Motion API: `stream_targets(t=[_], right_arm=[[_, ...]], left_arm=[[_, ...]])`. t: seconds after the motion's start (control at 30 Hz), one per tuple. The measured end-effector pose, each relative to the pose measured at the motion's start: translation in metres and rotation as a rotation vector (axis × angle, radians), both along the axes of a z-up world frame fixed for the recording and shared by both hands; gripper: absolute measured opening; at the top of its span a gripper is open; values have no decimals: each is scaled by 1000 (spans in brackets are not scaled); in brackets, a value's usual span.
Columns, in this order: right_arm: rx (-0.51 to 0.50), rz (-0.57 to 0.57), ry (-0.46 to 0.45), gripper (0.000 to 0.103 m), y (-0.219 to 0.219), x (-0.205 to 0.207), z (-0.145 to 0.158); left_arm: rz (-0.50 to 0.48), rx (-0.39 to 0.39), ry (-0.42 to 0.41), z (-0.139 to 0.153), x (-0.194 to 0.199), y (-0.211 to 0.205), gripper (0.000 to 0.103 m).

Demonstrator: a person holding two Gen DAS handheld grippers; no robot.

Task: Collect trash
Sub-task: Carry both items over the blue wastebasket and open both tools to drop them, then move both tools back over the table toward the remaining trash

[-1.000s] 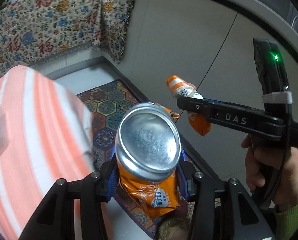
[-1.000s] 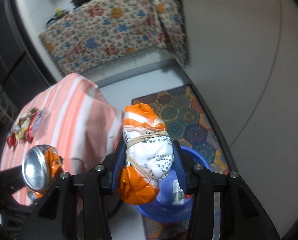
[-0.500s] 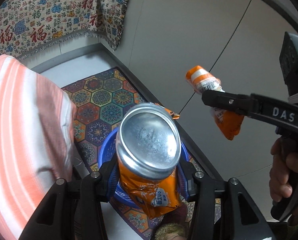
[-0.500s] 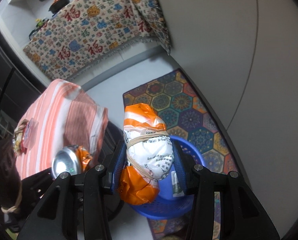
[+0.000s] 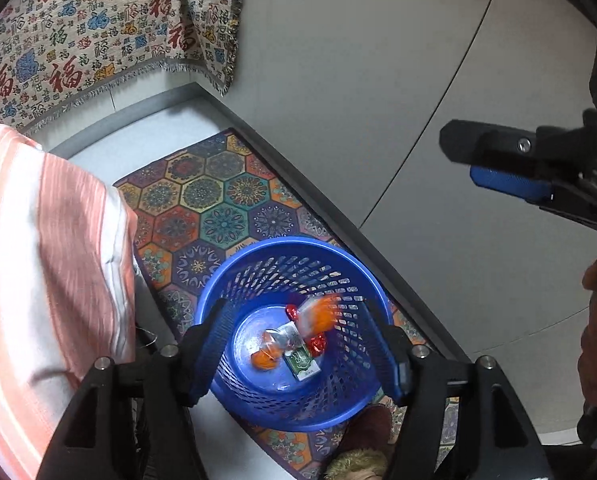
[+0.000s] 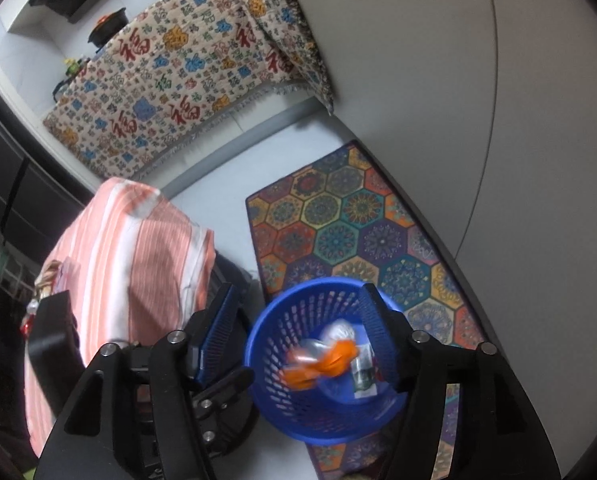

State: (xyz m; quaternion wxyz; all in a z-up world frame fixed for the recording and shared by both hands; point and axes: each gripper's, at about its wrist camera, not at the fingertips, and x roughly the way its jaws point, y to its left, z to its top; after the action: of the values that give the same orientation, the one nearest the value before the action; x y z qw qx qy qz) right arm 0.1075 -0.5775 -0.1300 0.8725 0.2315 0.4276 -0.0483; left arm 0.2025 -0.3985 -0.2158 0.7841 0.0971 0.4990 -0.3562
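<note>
Both the left gripper point(image 5: 304, 344) and right gripper point(image 6: 298, 340) had just been opening, nothing between their jaws, above the round blue plastic mesh basket point(image 5: 234, 280); blurred orange-and-white wrappers point(image 6: 322, 356) were inside it.

Orange-white packet point(image 6: 330, 354) blurs inside blue basket point(image 6: 282, 312) between spread tool point(image 6: 298, 340) fingers.

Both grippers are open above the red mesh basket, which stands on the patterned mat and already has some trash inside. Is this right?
Not quite: the basket is blue, not red, as both wrist views show. The rest holds: left gripper and right gripper have just been opening, with nothing between the jaws, above the basket on the patterned mat, trash inside.
</note>
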Motion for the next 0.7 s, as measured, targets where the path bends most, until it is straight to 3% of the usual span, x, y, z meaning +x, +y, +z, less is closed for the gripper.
stream_targets(t=[0.4, 0.5, 0.7], right_arm=[[-164, 6, -35, 89, 26, 7, 22], [-236, 24, -46, 93, 41, 10, 29], [-286, 96, -105, 94, 82, 19, 43]], left_arm=[[40, -66, -107, 65, -22, 60, 66], [88, -77, -123, 78, -28, 85, 67], [203, -73, -161, 89, -38, 151, 68]])
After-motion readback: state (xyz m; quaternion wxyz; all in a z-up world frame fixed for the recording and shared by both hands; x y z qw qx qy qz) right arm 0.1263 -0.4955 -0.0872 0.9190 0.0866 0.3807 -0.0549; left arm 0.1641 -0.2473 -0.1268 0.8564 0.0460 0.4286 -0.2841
